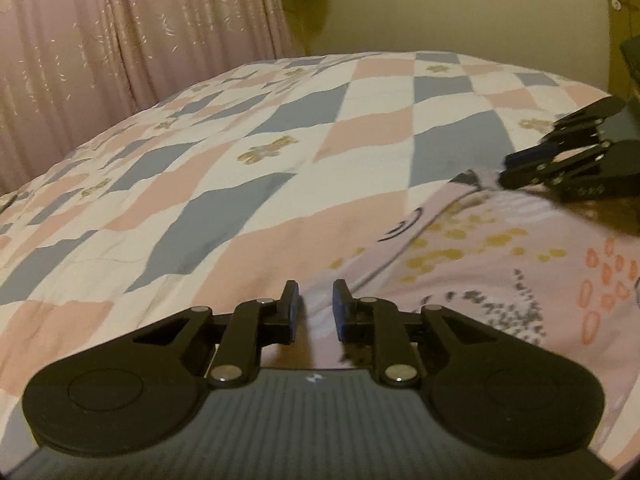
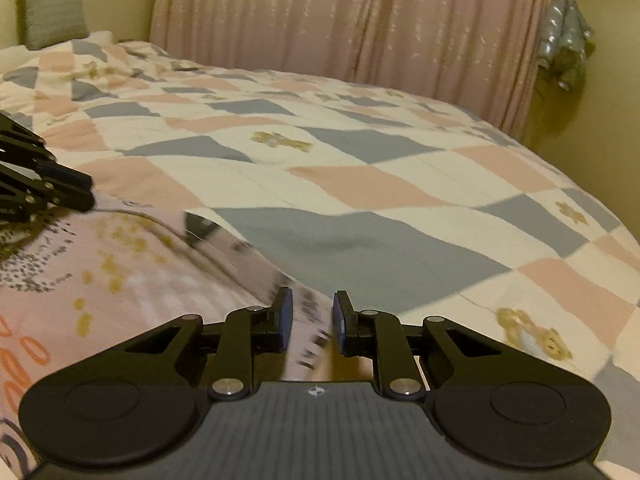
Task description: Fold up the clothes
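Your bed [image 2: 360, 184] wears a checked quilt [image 1: 240, 168] of pink, grey and white; on it lies the pink patterned garment [image 1: 500, 264], rumpled.

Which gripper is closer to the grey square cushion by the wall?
Left. The left gripper lies on the side towards the grey square cushion; the right gripper sits farther from it.

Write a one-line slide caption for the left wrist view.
Left gripper, open, hovers over a pink patterned garment on a checkered quilt; right gripper meets its far edge.
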### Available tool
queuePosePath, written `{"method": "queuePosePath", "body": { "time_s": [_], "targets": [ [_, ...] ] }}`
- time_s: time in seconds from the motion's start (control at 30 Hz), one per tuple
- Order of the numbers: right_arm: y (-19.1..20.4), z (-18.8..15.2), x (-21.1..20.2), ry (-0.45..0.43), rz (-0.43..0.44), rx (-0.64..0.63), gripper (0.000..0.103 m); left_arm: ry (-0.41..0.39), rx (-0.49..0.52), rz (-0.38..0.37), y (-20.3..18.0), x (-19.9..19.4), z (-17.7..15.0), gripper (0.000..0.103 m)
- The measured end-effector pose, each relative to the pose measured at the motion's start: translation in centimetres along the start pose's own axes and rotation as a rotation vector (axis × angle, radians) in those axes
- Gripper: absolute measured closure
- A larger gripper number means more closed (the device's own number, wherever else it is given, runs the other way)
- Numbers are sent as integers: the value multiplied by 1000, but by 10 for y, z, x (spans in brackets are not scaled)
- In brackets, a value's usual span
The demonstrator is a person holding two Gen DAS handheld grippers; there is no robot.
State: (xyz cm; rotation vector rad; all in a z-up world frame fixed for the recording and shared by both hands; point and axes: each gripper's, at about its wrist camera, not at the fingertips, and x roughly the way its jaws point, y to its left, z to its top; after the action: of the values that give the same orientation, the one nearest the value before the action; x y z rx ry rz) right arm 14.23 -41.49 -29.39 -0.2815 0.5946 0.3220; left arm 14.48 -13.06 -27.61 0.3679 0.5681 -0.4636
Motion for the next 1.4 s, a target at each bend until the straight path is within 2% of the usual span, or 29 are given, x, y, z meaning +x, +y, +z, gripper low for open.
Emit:
{"method": "queuePosePath", "body": {
  "time_s": [0.1, 0.2, 0.37, 0.43, 0.57, 0.67, 0.73, 0.8, 0.9, 1.0, 1.07, 1.17, 1.27, 1.37, 1.4],
  "targets": [
    [-7, -2, -12, 3, -28, 20, 85, 13, 1, 42, 6, -4, -2, 86],
    [-5, -5, -42, -33, -9, 50, 85, -2, -25, 58, 7, -23, -4, 88],
    [30, -20, -83, -76, 98, 31, 85, -45, -7, -12, -25, -64, -12, 87],
    [46, -28, -84, -49, 123, -7, 85, -31, 6, -45, -41, -71, -21, 87],
    [47, -49, -80, -2, 79, -35, 85, 32, 81, -10, -46, -64, -47, 86],
    [24, -57, -86, 22, 20, 21, 85, 60, 27, 17, -27, -65, -54, 85],
    [12, -61, -97, 23, -3, 39, 85, 67, 49, 68, -22, -71, -52, 85],
    [8, -65, -114, 5, -11, 18, 85, 51, 55, 77, -23, -84, -50, 86],
    [19, -74, -139, -21, -5, -86, 85, 12, 109, 69, -37, -104, -47, 86],
    [46, -78, -150, -25, 4, -276, 84, 15, 183, 51, -54, -102, -54, 85],
    [65, -79, -147, -17, 18, -399, 84, 17, 233, 40, -65, -100, -58, 83],
    [85, -81, -137, 11, 34, -535, 82, 20, 307, 22, -83, -98, -64, 74],
    [103, -85, -123, 26, 5, -691, 79, 23, 381, 4, -100, -96, -71, 73],
    [106, -92, -116, 20, -36, -765, 97, 25, 455, -14, -117, -94, -77, 76],
    [106, -94, -114, 18, -50, -788, 99, 27, 473, -19, -121, -93, -79, 78]
  ]
}}
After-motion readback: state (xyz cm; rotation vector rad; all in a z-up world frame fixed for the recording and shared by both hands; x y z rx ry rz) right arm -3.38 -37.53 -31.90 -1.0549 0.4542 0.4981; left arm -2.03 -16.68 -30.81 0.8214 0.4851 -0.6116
